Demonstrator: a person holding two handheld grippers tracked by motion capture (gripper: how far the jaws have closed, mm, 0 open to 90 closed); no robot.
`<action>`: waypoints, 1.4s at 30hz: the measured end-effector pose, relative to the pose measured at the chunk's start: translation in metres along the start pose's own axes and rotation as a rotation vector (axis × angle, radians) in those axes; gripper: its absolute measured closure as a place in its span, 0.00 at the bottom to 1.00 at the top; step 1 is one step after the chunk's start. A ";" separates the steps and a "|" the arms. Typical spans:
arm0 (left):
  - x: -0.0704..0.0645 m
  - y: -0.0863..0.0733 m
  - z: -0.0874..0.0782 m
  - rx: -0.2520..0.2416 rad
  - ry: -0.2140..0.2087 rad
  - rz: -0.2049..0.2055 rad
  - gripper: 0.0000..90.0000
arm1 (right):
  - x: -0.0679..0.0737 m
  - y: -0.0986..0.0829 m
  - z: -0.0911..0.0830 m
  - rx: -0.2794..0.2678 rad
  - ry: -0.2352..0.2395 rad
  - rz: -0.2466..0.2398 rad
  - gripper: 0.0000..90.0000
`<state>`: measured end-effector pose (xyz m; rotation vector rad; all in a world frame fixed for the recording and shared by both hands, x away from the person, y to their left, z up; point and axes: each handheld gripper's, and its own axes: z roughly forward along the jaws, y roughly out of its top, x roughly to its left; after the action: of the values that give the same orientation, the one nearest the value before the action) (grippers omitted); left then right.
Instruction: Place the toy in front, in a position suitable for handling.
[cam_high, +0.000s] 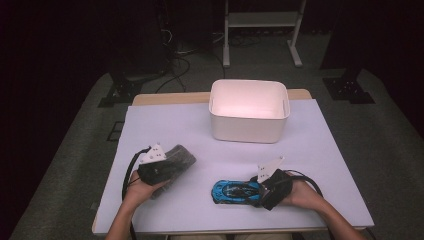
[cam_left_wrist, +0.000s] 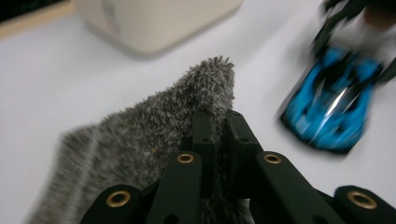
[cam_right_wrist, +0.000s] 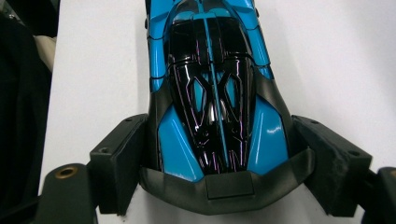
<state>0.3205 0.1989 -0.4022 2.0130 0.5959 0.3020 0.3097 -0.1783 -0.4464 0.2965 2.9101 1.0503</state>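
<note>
A grey fuzzy cloth (cam_high: 182, 156) lies at the left of the white table cover, and my left gripper (cam_high: 171, 166) is shut on it. In the left gripper view the black jaws (cam_left_wrist: 218, 119) pinch a raised fold of the cloth (cam_left_wrist: 140, 140). A blue and black toy car (cam_high: 232, 191) rests on the cover near the front edge, nose pointing left. My right gripper (cam_high: 258, 190) is at its rear. In the right gripper view the pads (cam_right_wrist: 123, 158) press both sides of the car's (cam_right_wrist: 212, 84) tail, just ahead of its dark rear wing.
An empty white bin (cam_high: 248, 112) stands at the back centre of the table, and its corner shows in the left gripper view (cam_left_wrist: 154, 23). The white cover (cam_high: 310, 145) lies bare between the bin and the grippers. A metal stand (cam_high: 262, 30) stands on the floor beyond.
</note>
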 end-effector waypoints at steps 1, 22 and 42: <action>-0.004 0.006 0.001 -0.016 -0.026 0.009 0.94 | 0.000 0.001 0.001 -0.003 -0.001 -0.001 0.23; -0.058 0.024 0.083 0.217 -0.355 0.170 0.49 | 0.004 0.003 0.006 0.004 -0.026 -0.032 0.23; -0.042 0.004 0.067 0.313 -0.244 0.235 0.87 | 0.004 0.002 0.008 0.012 -0.035 -0.042 0.24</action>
<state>0.3151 0.1253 -0.4305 2.3832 0.2640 0.1017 0.3065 -0.1710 -0.4515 0.2507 2.8799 1.0116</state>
